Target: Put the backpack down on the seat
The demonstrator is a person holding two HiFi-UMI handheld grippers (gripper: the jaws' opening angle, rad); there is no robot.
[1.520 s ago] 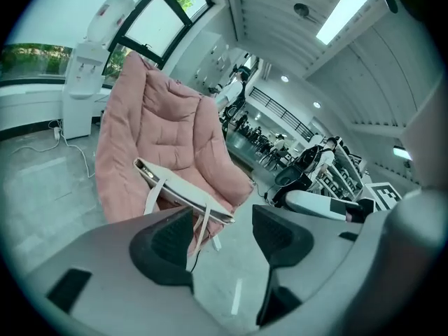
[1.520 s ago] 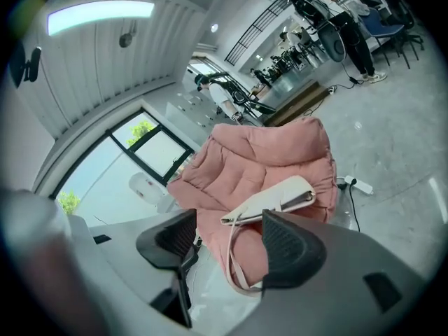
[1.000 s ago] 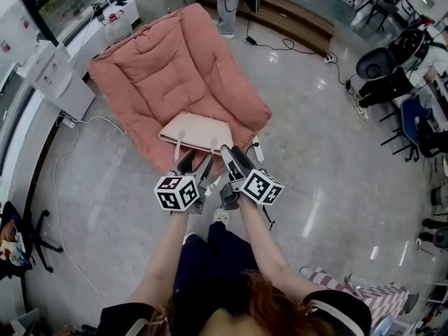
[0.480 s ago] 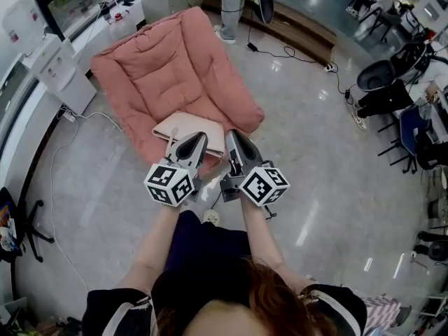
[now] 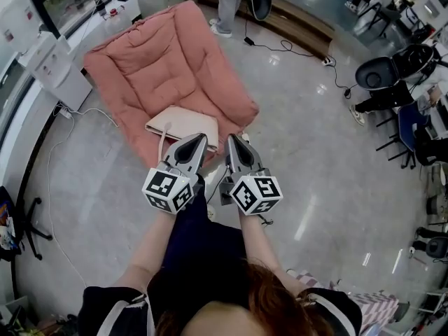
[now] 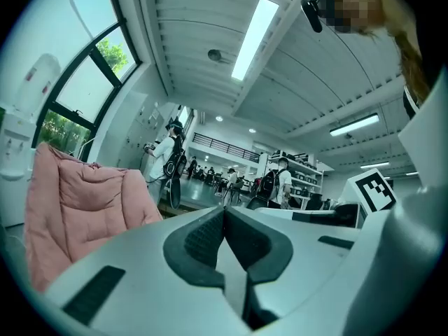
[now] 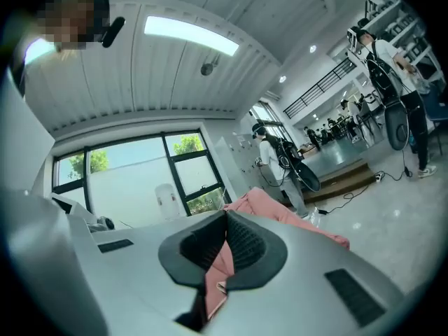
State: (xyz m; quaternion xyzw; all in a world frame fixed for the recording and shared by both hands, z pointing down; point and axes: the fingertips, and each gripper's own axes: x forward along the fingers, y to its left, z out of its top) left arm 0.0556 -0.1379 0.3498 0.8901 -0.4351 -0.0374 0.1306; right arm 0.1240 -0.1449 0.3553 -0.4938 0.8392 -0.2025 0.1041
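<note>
A beige backpack [image 5: 183,123] lies flat on the front part of the pink padded seat [image 5: 164,61], its straps trailing toward me. My left gripper [image 5: 199,140] hovers just short of the bag's near edge, jaws pressed together with nothing between them. My right gripper [image 5: 232,141] is beside it at the seat's front right corner, likewise shut and empty. In the left gripper view the gripper [image 6: 224,213] points level past the seat [image 6: 73,201]. In the right gripper view the gripper [image 7: 226,219] shows the seat [image 7: 276,212] behind its closed tips.
A white unit [image 5: 50,60] stands left of the seat, with a cable [image 5: 50,180] looping over the floor. A person [image 5: 229,2] stands beyond the seat by a low step [image 5: 297,19]. Dark office chairs [image 5: 381,72] crowd the right side.
Both grippers went from wide open at the bag's straps to shut, and drew back a little toward me. The backpack stays lying on the seat.
</note>
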